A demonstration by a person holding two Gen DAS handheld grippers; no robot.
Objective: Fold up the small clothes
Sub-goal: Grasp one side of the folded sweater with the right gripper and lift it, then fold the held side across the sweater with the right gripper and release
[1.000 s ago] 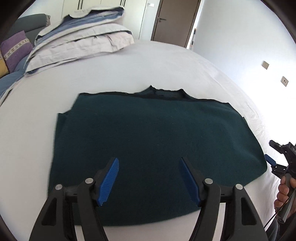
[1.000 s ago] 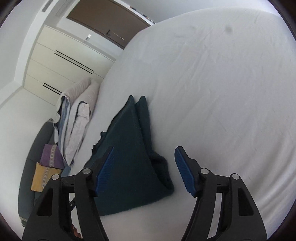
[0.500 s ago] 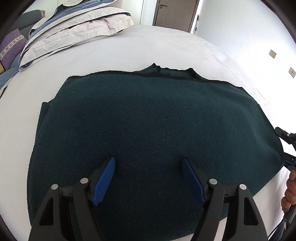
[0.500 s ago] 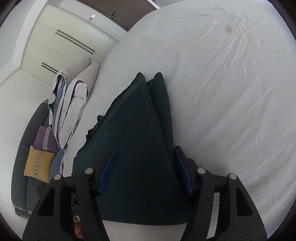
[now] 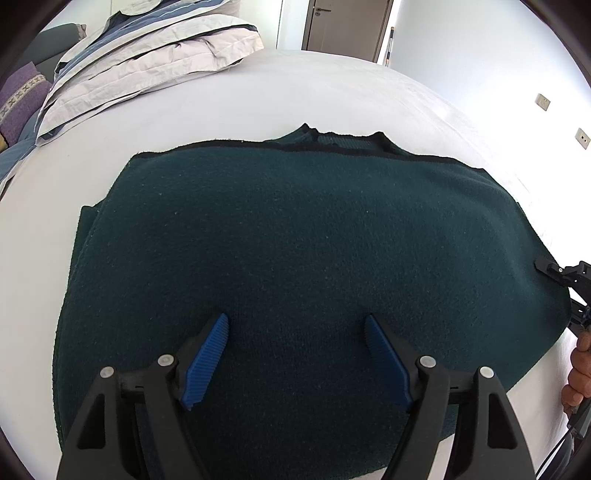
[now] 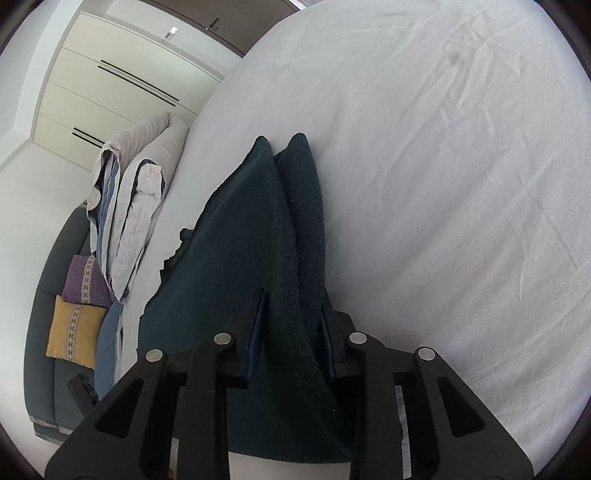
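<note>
At the far left we note a stack of folded grey-and-blue striped bedding (image 5: 147,55) on the head of the white-sheeted bed (image 5: 314,96), with a purple patterned cushion (image 5: 18,99) beside it. The dark green knitted sweater (image 5: 295,240) lies flat across the middle of the sheet, neckline toward the far side, one edge doubled under at the left. We find the left gripper (image 5: 295,332) poised over the near part of the sweater with its blue ribbed pads spread wide; whether the tips touch the knit we cannot tell. Further right, a brown wooden door (image 5: 347,26) stands beyond the bed. At the right edge of the garment we record the right gripper (image 6: 291,317), its jaws closing with the folded side of the sweater (image 6: 258,240) between them, the pads against the cloth on both sides. A person's hand (image 5: 576,376) carries that gripper at the picture's right border.
</note>
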